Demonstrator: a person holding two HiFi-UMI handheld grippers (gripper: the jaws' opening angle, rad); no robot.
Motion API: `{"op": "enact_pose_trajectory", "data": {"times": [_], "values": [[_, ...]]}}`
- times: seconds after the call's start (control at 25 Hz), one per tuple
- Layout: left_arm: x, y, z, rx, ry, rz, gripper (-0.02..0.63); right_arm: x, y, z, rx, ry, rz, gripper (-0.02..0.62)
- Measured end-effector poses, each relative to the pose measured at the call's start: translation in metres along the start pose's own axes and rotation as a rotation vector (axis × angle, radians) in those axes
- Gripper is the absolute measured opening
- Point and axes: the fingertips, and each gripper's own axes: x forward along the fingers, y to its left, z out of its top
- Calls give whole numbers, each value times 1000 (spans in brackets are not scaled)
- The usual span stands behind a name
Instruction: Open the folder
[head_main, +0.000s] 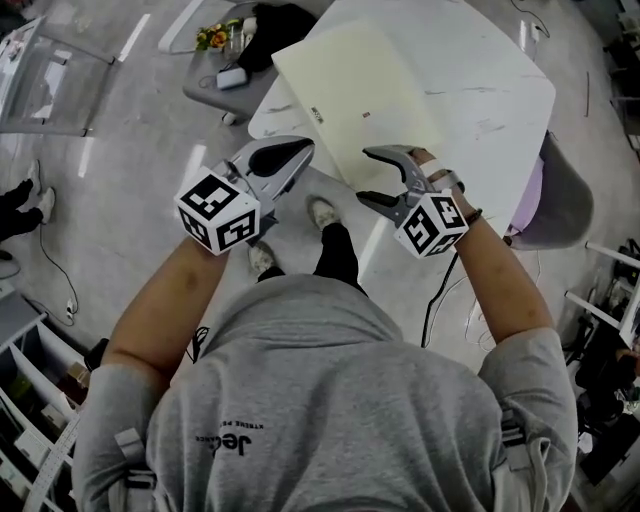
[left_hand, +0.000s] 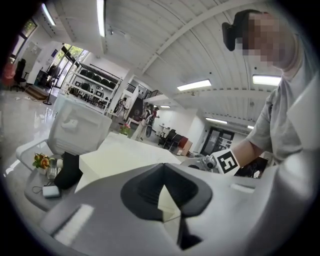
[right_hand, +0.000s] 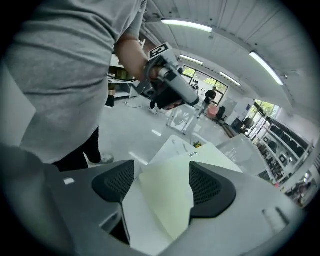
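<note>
While the cream folder (head_main: 370, 100) lies flat and apparently unopened on the white table (head_main: 490, 90), the right gripper (head_main: 372, 175) has its jaws spread around the folder's near corner and the left gripper (head_main: 300, 152), jaws pressed together on nothing evident, hovers just beside the folder's near edge, so the opening itself seems all left to do.

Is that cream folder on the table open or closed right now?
Closed: the folder lies flat on the table as one cream sheet, no inside showing. The right gripper, jaws apart, frames its near corner.
</note>
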Motion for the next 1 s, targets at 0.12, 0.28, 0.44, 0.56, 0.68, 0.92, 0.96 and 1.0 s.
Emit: {"op": "enact_pose_trajectory", "data": {"times": [0.12,0.28,0.44,0.56,0.68,0.92,0.96,1.0], "values": [[4,2,-7,0,17,-2,49,15,10,-10,-98,35,25,322],[6,4,-11,-4,24,-1,49,26,18,-23,-175,69,43,322],[5,7,-14,-12,29,6,49,33,23,-29,-233,95,51,314],[4,8,-15,-17,31,9,49,36,26,-29,-262,93,46,205],[5,8,-16,-17,35,6,49,37,27,-27,-267,81,62,138],[6,5,-18,-14,47,-3,49,30,29,-24,-153,50,159,70],[7,4,-18,-14,48,-5,49,27,27,-22,-112,31,162,60],[7,3,-18,-14,48,-7,49,25,23,-18,-70,9,159,33]]}}
